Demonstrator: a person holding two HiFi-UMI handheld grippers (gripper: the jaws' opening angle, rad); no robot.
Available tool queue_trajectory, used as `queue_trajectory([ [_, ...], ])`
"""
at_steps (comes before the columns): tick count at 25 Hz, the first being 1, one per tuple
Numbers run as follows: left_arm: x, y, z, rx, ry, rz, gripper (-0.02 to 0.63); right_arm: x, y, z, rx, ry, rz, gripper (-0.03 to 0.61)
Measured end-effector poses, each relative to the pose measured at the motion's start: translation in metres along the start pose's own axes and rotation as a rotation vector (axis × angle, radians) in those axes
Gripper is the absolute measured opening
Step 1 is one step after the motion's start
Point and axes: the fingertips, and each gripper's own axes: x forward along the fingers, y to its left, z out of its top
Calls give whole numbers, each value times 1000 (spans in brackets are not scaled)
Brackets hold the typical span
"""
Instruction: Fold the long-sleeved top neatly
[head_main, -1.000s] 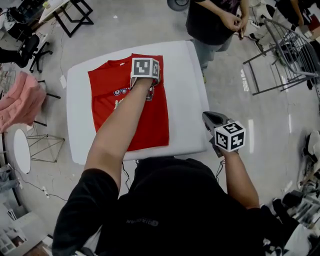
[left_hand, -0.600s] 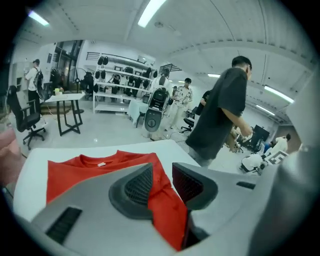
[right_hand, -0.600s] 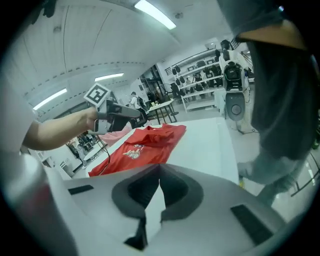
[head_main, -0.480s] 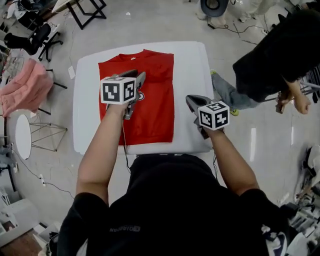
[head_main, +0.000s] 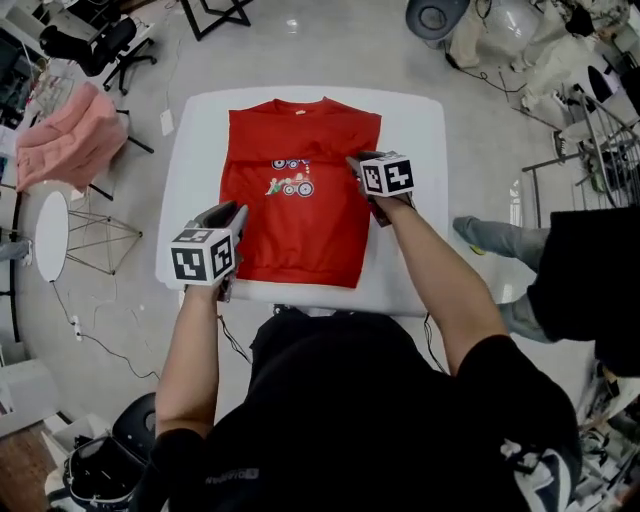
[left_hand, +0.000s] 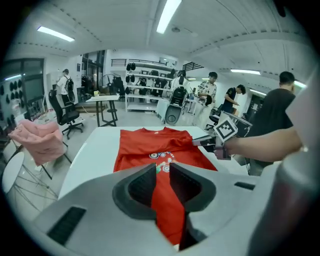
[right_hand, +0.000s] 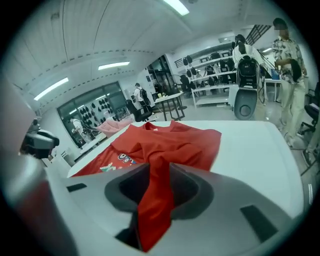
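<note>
Both tongs stand apart: my left gripper (left_hand: 160, 171), just narrowed, is empty near the red top (head_main: 300, 230) on the white table (head_main: 420, 130). My right gripper (right_hand: 159, 167), just opening, has cloth between and may drag the fold.

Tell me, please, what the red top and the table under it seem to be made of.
Red top: soft knit fabric, probably cotton jersey. It is matte, and it creases and bunches. Table: smooth, hard-looking white surface with rounded corners, perhaps laminate or plastic. The look leaves this open.

The top (head_main: 300, 215) lies on the tabletop (head_main: 415, 140); my right gripper (head_main: 356, 163) is over its right edge, my left gripper (head_main: 234, 212) beside its near-left corner.
</note>
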Motion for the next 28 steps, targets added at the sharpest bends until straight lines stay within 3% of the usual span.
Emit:
queue_trajectory([
  [2, -15, 13, -24, -34, 23, 31, 86, 13, -1, 2, -16, 33, -9, 124],
  [5, -31, 29, -57, -87, 52, 67, 86, 17, 0, 2, -75, 63, 2, 43],
  [10, -50, 53, -95, -175, 62, 123, 86, 1, -13, -8, -341, 120, 20, 29],
  [15, -61, 69, -118, -213, 75, 143, 86, -13, -25, -20, -566, 176, -42, 31],
  [18, -59, 79, -125, -189, 86, 153, 86, -12, -26, -27, -563, 211, -76, 94],
  [22, -54, 88, -134, -145, 85, 131, 86, -40, -15, -29, -498, 152, -120, 94],
  [28, -38, 77, -125, -37, 82, -29, 86, -99, 30, -62, -470, 121, -77, 66],
])
